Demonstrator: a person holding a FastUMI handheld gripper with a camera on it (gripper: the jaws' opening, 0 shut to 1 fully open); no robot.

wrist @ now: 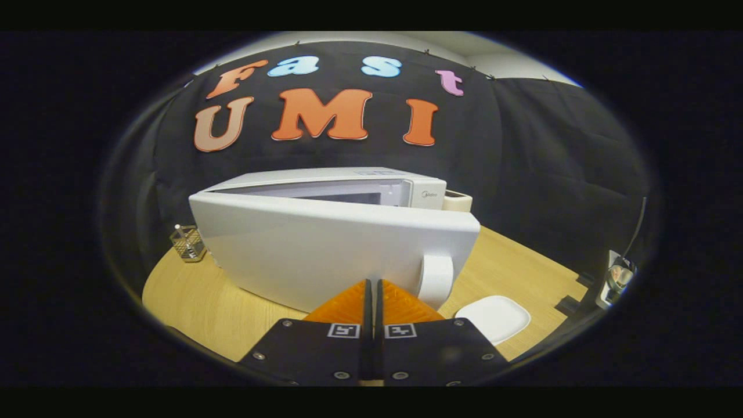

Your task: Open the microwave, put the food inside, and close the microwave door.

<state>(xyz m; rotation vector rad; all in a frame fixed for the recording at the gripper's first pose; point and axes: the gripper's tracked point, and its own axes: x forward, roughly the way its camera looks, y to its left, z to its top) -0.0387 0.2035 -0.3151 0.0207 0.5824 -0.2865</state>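
Note:
A white microwave (pixel 371 186) stands on the wooden table (pixel 197 302). Its door (pixel 325 249) hangs partly open, swung out toward me, with the cavity showing as a narrow gap above it. The door's white handle (pixel 435 278) sits near its right end. My gripper (pixel 374 283) is shut with nothing between the fingers, and the fingertips meet right at the door's outer face, just left of the handle. A white plate (pixel 493 316) lies on the table to the right of the fingers, below the handle; I see no food on it.
A small wire basket (pixel 187 242) stands on the table left of the microwave. A beige item (pixel 458 201) peeks out behind the microwave's right side. A stand with cables (pixel 618 278) is off the table's right edge. Black cloth walls close the booth behind.

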